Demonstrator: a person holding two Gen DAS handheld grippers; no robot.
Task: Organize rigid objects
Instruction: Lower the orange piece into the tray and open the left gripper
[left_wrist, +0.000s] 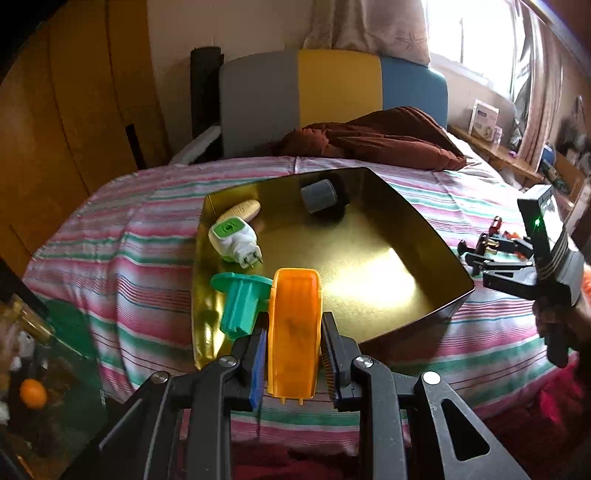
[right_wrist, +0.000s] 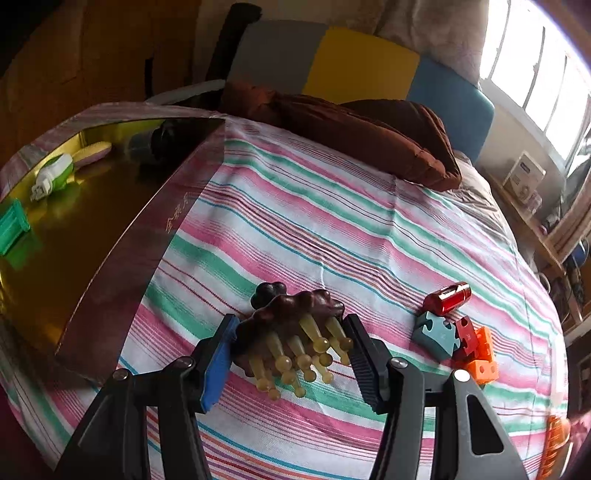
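While my left gripper (left_wrist: 293, 347) clamps the orange plastic piece (left_wrist: 294, 332) between its pads, holding it upright just at the near rim of the gold tray (left_wrist: 424, 229), I judge the sorting to be roughly half done. The orange piece is mine already; it sits squarely between the fingers, over the tray's near edge, and only needs setting down inside.

Just beyond it lies the teal plastic fitting (left_wrist: 240, 301), against the tray's near left wall. Further in are the white and green plug-in device (left_wrist: 232, 236), a beige oval piece (left_wrist: 243, 210) touching it from behind, and a grey cylinder (left_wrist: 318, 195) near the far wall. So four things already lie in the tray, and the orange one would make five.

My right gripper (right_wrist: 290, 354) stands wide apart on the striped bed (right_wrist: 332, 206), its pads to either side of the brown claw hair clip (right_wrist: 291, 332). The clip lies between the fingers with its pale prongs pointing toward me, but I see gaps on both sides, so I do not count it as held.

Out to the right of that gripper, near but apart from it, wait a red cylinder (right_wrist: 447, 297), a blue-grey puzzle-shaped block (right_wrist: 436, 338) and orange and red blocks (right_wrist: 480, 350) touching one another. Those, with the clip, are what I reckon is left to carry across to the tray on the left.
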